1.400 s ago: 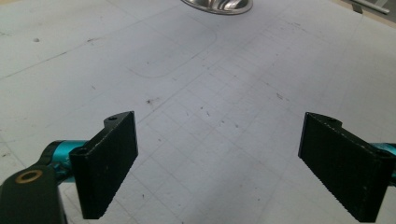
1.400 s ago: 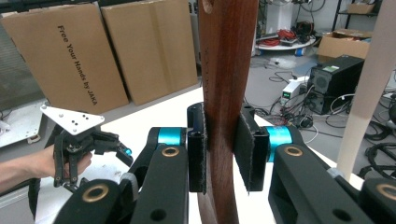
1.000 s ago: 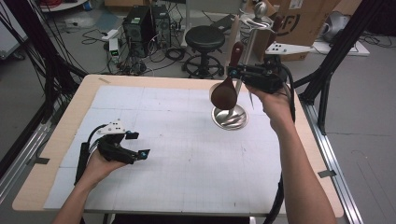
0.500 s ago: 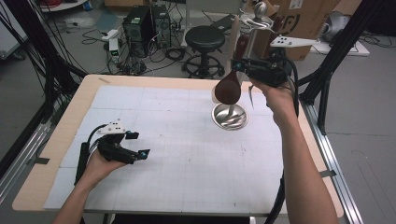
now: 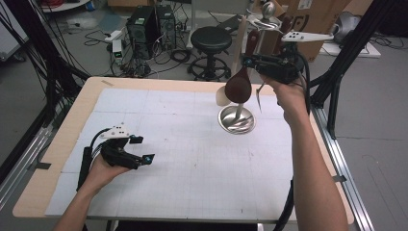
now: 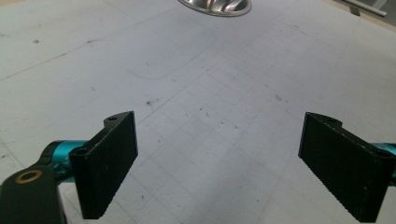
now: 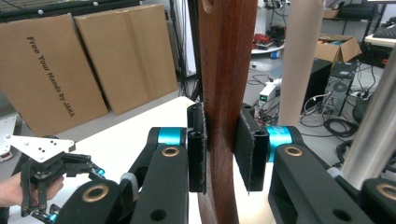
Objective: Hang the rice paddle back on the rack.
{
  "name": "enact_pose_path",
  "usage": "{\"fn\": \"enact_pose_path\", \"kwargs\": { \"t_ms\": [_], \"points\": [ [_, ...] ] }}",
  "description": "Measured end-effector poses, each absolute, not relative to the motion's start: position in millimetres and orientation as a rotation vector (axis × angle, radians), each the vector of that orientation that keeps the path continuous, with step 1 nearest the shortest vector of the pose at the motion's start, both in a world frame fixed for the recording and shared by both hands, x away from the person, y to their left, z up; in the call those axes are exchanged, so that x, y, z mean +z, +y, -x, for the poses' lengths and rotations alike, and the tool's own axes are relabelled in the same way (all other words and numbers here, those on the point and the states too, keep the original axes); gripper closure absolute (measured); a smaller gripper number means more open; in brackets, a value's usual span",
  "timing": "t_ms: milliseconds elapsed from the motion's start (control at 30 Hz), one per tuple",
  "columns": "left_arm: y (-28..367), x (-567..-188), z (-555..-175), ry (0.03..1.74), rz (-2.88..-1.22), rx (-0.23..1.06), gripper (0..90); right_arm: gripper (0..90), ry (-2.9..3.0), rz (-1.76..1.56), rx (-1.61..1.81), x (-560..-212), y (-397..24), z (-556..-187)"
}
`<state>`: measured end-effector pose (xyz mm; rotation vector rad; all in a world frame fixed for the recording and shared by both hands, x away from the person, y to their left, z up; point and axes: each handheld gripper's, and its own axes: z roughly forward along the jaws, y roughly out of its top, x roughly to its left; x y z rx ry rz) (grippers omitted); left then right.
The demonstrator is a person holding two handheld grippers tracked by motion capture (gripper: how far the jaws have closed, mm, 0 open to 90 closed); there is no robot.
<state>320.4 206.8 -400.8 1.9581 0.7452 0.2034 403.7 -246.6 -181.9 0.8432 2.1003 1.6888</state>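
Note:
A dark wooden spoon [image 5: 238,87] hangs bowl-down over a round steel holder [image 5: 235,120] at the table's back right. My right gripper [image 5: 251,60] is shut on its handle; in the right gripper view the dark wooden handle [image 7: 226,56] is clamped between the two pads of that gripper [image 7: 219,144]. A pale wooden handle [image 7: 303,56] and a metal handle [image 7: 373,130] rise beside it. My left gripper [image 5: 143,160] rests on the table's front left, open, and its jaws [image 6: 219,154] stand wide over bare mat. The steel holder [image 6: 215,5] sits far ahead of them.
A white gridded mat [image 5: 192,159] covers the wooden table [image 5: 57,159]. A black stool [image 5: 210,38], computer cases [image 5: 139,24] and cables stand on the floor behind the table. Cardboard boxes [image 7: 56,70] line the wall. A black frame post [image 5: 337,72] stands at the right.
My right gripper has lifted the dark spoon a little higher above the steel holder. The left gripper has stayed where it was.

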Motion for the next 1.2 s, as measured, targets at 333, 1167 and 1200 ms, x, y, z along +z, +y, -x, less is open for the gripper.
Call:
{"fn": "enact_pose_path", "kwargs": {
  "t_ms": [333, 1167, 1200],
  "points": [
    [206, -401, -320, 0.746, -1.954, 0.203, 12.3, 75.9, 2.097, -0.863, 1.677, -178, -248, -408],
    [206, -401, -320, 0.743, -1.957, 0.203, 12.4, 75.7, 2.071, -0.911, 1.648, -179, -250, -416],
    [206, -401, -320, 0.743, -1.958, 0.203, 12.3, 75.6, 2.070, -0.913, 1.648, -179, -250, -416]
  ]
}}
